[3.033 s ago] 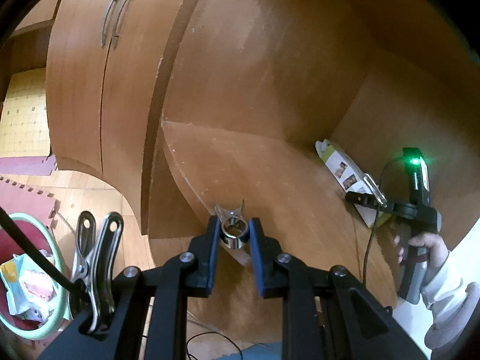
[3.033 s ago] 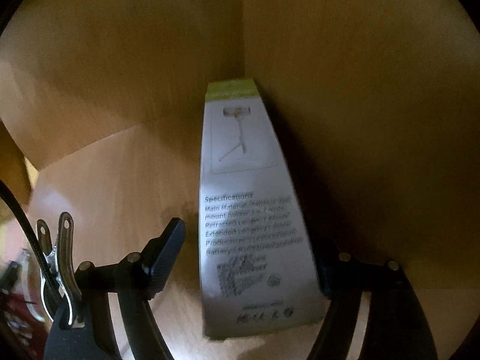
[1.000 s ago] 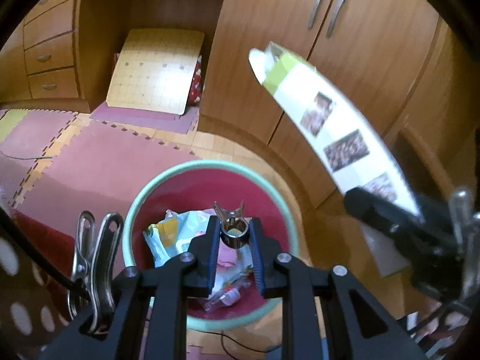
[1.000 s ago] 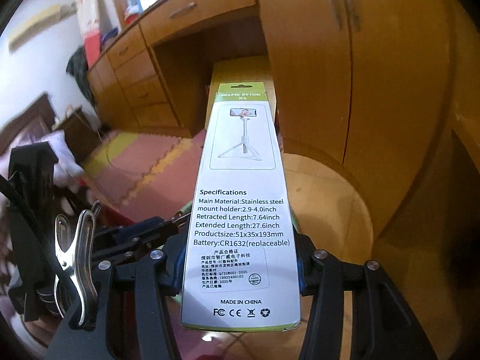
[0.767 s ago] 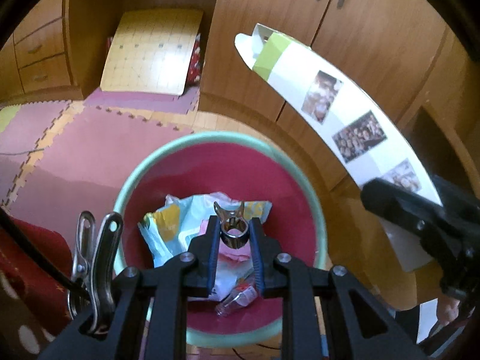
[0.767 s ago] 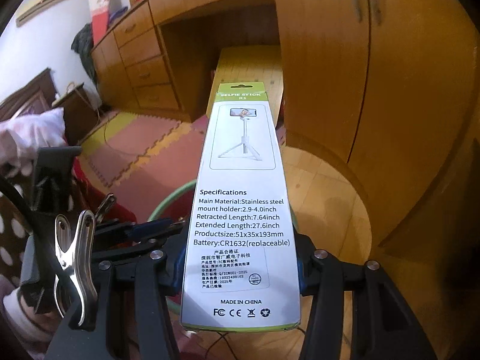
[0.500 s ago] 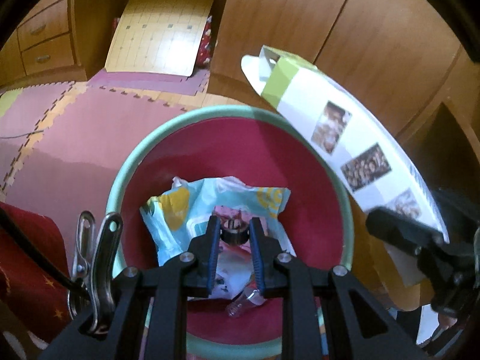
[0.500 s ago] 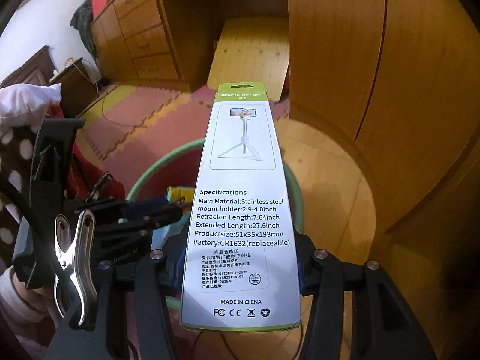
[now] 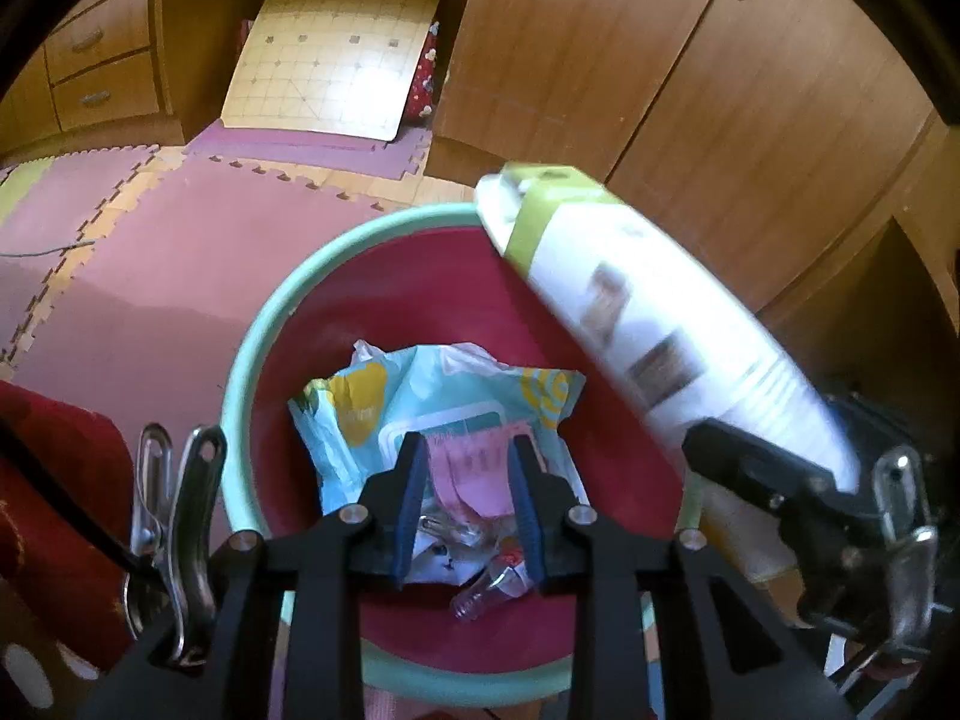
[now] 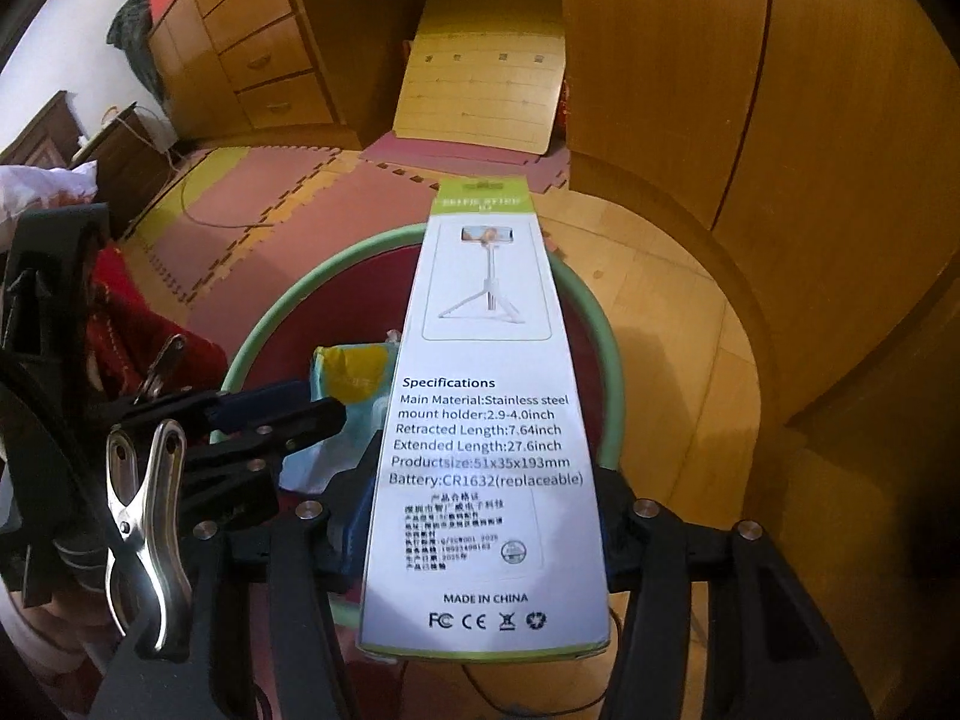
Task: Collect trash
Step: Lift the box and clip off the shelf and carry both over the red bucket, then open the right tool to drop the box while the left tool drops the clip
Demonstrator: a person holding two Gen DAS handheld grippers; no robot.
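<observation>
White-and-green selfie-stick box (image 10: 486,450) lies between the opening right hand-held gripper (image 10: 480,540) jaws, above the bin (image 9: 312,312); left hand-held gripper (image 9: 468,504) opening, empty.

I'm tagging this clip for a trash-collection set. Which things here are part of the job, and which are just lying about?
Part of the job:
- selfie stick box between the opening jaws of the right hand-held gripper
- trash bin
- blue wrapper inside it
- left hand-held gripper, opening, empty

Lying about:
- foam floor mats
- gridded board
- wardrobe
</observation>
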